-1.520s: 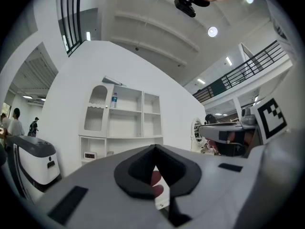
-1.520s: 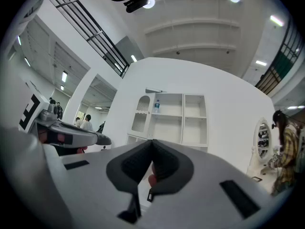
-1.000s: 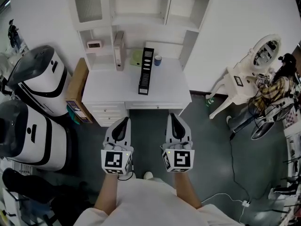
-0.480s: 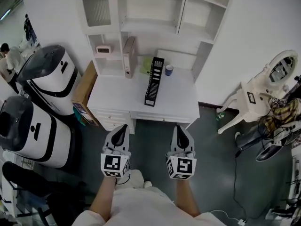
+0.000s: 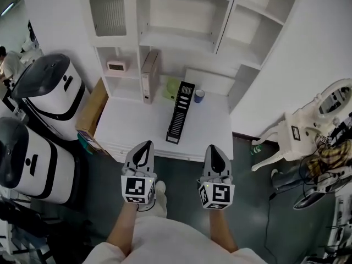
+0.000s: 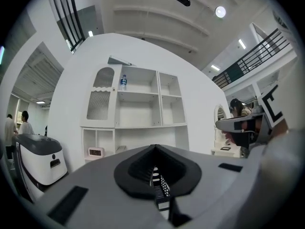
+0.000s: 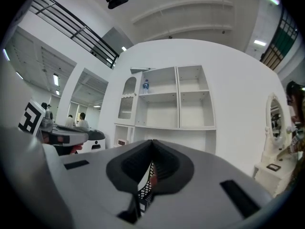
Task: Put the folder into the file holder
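Both grippers hang in front of the worktop (image 5: 129, 126), well short of the file holder (image 5: 180, 111). The left gripper (image 5: 144, 147) has its jaws pressed together with nothing between them, and so does the right gripper (image 5: 213, 148).

The folder (image 5: 148, 76) stands upright behind and to the left of the file holder, against the white shelf unit (image 5: 165, 32), untouched.

The likely trouble: the folder is a tall, stiff, box-like binder on a narrow base, so a pinch high on its spine could tip it over. The file holder is a long, narrow black rack of perforated sheet with thin slots. It looks light, and a folder pushed in at an angle could catch on a divider and slide or tip the rack on the smooth white surface. A blue cup (image 5: 198, 95) sits just beside the holder's far right end, and a pale green object (image 5: 172, 88) just to its far left. Either could be knocked by a wide swing.
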A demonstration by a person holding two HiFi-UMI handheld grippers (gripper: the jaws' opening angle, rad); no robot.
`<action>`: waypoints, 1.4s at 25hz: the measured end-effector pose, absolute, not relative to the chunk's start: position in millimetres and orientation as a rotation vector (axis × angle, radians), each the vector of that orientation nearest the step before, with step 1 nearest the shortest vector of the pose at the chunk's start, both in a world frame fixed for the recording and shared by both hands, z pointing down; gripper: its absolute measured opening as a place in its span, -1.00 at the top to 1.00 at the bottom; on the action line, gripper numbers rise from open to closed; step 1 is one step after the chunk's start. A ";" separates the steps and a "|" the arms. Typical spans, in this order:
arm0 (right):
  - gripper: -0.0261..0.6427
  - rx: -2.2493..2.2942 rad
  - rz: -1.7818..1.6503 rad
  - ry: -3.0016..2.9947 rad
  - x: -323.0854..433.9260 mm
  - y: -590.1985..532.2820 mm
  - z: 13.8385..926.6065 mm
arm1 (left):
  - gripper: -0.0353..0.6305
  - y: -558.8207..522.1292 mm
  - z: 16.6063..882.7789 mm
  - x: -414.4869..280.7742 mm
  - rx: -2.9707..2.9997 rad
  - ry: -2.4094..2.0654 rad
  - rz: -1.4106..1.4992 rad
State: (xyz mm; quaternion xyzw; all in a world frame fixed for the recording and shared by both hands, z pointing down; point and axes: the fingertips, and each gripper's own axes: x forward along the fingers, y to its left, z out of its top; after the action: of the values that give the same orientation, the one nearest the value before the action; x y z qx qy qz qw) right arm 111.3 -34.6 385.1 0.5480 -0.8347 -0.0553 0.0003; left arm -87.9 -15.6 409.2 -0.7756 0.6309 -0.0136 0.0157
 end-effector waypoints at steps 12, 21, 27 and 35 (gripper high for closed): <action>0.96 1.772 -0.174 -2.607 83.3 -220.8 367.0 | 0.91 -219.4 404.2 -123.7 -2.435 1.964 0.006; 0.96 1.752 -0.079 -2.609 99.3 -320.9 389.6 | 0.91 -314.7 422.8 -134.9 -2.386 2.045 -0.059; 0.96 1.681 -0.032 -2.677 107.3 -373.5 395.8 | 0.67 -357.0 442.3 -154.1 -2.297 2.140 -0.073; 0.96 1.592 0.005 -2.660 98.5 -396.6 411.2 | -0.24 -423.9 549.0 -216.3 -2.262 2.277 -0.156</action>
State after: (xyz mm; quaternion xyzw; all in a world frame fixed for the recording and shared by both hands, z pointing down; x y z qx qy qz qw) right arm 98.5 -396.6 411.2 0.5135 -0.8579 0.0016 0.0206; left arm -216.3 -423.9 549.0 -0.7035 0.7081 -0.0486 -0.0357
